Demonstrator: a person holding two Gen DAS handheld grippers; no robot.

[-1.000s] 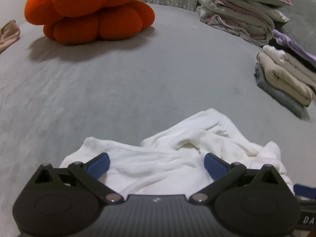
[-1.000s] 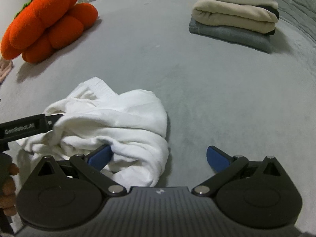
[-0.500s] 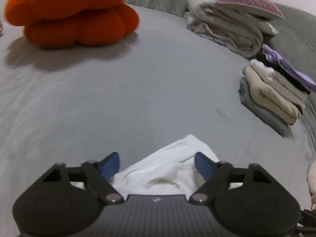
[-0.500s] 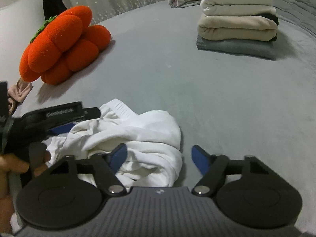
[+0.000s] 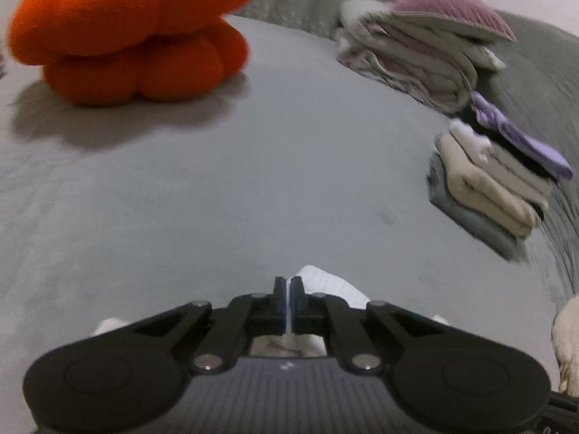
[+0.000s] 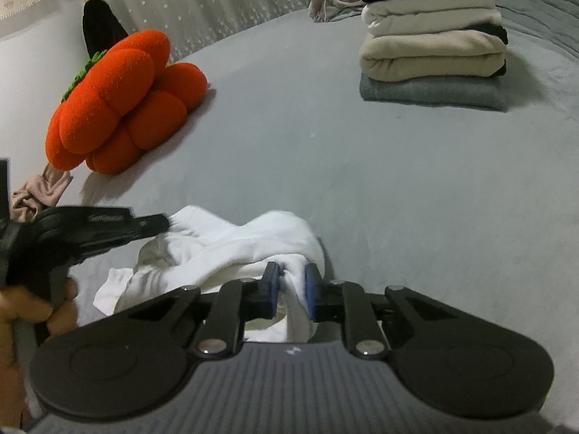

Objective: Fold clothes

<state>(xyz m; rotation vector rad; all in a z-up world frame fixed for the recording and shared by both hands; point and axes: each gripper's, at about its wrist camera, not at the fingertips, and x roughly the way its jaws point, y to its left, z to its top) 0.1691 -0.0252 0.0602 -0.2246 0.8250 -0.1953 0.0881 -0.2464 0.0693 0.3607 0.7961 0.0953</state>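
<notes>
- White and crumpled, the garment (image 6: 231, 242) lies in a loose heap on the grey bed cover (image 6: 416, 188), on the near side of the orange pumpkin cushion (image 6: 123, 105) and well apart from it.
- The right gripper (image 6: 289, 291) has its blue-padded jaws pinched on a fold at the garment's near edge; a strip of white cloth shows between the pads.
- The left gripper (image 5: 288, 302) has its jaws drawn almost together, with a thin sliver of white cloth between them; a small tongue of the garment (image 5: 325, 285) pokes out just beyond its tips.
- In the right wrist view, the left gripper (image 6: 159, 221) comes in from the cushion's side, its tips touching the far left edge of the garment, with a hand (image 6: 32, 311) around its handle.
- A stack of folded clothes (image 6: 434, 47) stands far to the right of the cushion, across the bare cover.
- A small pinkish cloth (image 6: 39, 191) lies just beside the cushion's near left.
</notes>
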